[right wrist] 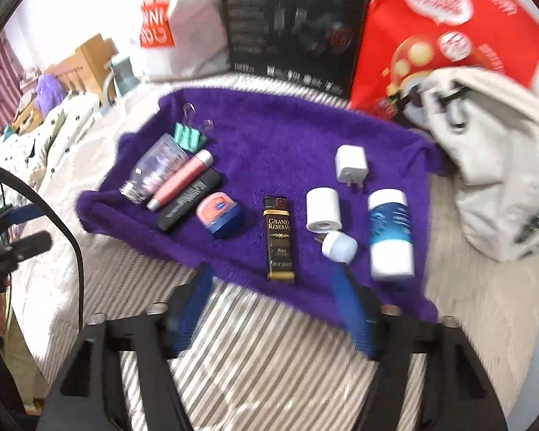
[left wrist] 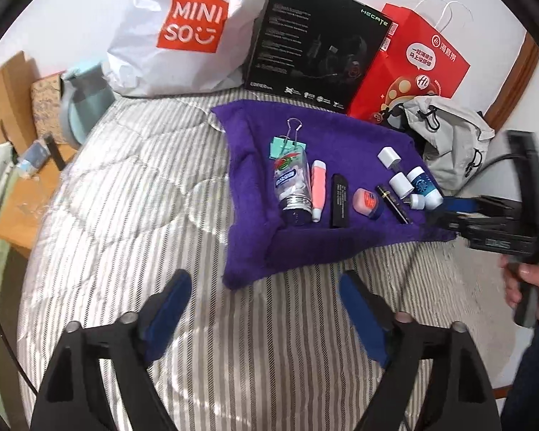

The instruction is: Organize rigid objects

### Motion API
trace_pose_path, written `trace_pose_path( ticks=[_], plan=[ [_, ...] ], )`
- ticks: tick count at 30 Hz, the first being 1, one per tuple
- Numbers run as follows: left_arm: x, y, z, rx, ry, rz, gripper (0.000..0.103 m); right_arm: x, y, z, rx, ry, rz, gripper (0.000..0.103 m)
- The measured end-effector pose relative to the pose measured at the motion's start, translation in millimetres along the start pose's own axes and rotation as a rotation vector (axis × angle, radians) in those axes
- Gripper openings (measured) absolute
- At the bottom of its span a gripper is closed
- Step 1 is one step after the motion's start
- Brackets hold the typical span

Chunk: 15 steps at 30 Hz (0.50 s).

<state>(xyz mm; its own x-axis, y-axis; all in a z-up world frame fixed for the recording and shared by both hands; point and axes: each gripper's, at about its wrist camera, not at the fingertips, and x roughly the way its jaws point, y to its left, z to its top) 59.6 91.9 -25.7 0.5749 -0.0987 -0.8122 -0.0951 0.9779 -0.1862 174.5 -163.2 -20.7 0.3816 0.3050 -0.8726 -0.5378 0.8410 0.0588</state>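
Note:
A purple towel [right wrist: 269,151] lies on the striped bedcover. On its left sit a teal binder clip [right wrist: 188,138], a clear bottle [right wrist: 154,168], a pink tube [right wrist: 183,179], a black stick [right wrist: 190,199] and a pink-lidded jar [right wrist: 219,213]. To the right are a dark lighter [right wrist: 278,239], three white plugs, one at the back [right wrist: 351,161], and a blue-white bottle [right wrist: 390,233]. My right gripper [right wrist: 275,298] is open and empty at the towel's near edge, in front of the lighter. My left gripper [left wrist: 266,305] is open and empty over the bedcover, short of the towel [left wrist: 323,251].
A white shopping bag [left wrist: 190,28], a black box [left wrist: 316,43] and a red paper bag [left wrist: 413,64] stand along the wall behind the towel. A grey drawstring bag [left wrist: 449,143] lies at its right. A wooden table [left wrist: 18,201] is left of the bed.

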Motion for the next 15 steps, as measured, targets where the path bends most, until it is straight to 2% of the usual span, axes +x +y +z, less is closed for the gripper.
trace_pose_path(
  ticks=[3,7,8,11,15],
  plan=[
    [-11.1,-7.1,-4.9,0.002,-0.020,0.028,0.098,-33.4,3.1,-20.2,0.040,-0.064,-0.007,0.095],
    [-23.8,-19.5,-10.5,-0.004,-0.042,0.023,0.103,-62.0,2.8,-44.6,0.111,-0.109,-0.053,0.097],
    [-26.1,-25.6,-12.5,0.003,-0.055,0.041,0.103,-69.8,2.3,-51.7,0.137,-0.124,-0.053,0.102],
    [-28.0,-43.0,-17.8,0.042,-0.076,0.115,0.103,-88.2,1.7,-71.7,0.197,-0.158,-0.059,0.103],
    [-34.1,-62.4,-23.2,0.057,-0.097,0.102,0.103,-103.2,0.7,-93.1,0.245,-0.184,-0.061,0.103]
  ],
)
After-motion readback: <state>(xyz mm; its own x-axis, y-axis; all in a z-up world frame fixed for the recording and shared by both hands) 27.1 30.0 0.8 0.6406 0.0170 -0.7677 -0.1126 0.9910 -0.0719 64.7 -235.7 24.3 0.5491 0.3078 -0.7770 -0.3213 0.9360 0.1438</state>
